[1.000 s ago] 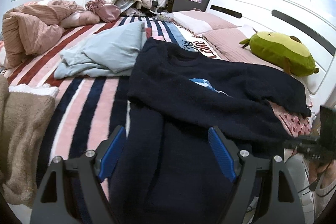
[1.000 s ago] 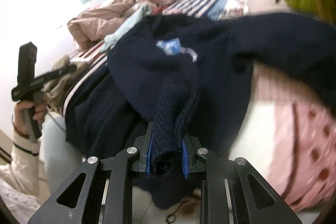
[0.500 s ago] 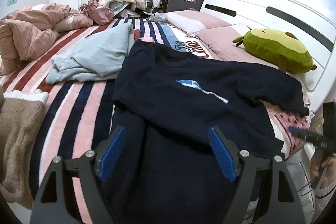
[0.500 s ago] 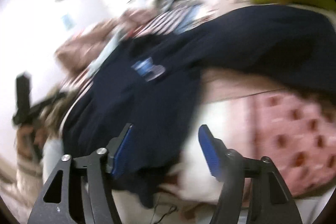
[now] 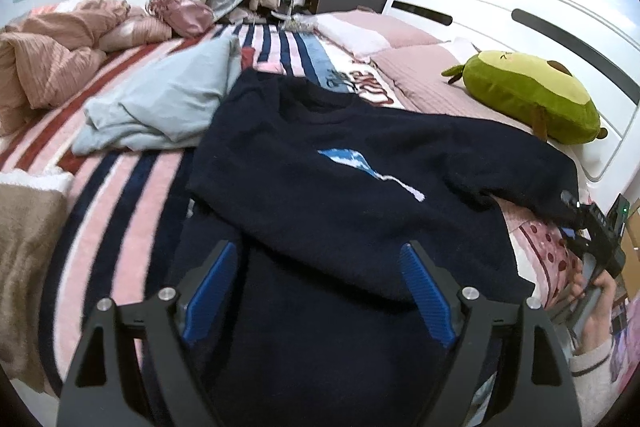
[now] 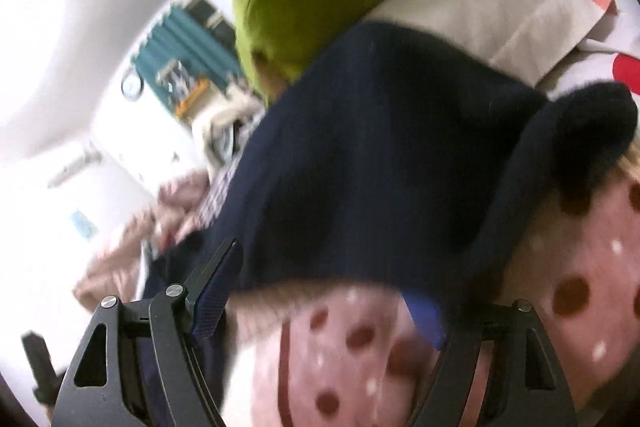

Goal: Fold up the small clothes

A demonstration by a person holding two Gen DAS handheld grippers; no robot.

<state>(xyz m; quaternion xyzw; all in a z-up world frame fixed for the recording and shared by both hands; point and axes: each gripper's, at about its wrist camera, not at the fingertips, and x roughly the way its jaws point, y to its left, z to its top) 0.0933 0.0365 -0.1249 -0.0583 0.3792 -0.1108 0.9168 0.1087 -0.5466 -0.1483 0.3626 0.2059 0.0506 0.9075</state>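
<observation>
A dark navy sweater with a blue and white chest mark lies spread on the striped bed, one sleeve reaching right toward the bed's edge. My left gripper is open and empty above the sweater's lower part. My right gripper is open, close over the dotted pink sheet, with the end of the navy sleeve just ahead of its fingers. The right view is blurred. The right gripper's body also shows in the left wrist view, by the sleeve end.
A light blue garment lies crumpled left of the sweater. A green avocado plush sits by the white headboard. A pink duvet is heaped at the far left, and a brown blanket is at the near left.
My right gripper has opened and let go of the sweater's fabric, then swung right toward the sleeve end by the plush. My left gripper has stayed open and shifted slightly.
</observation>
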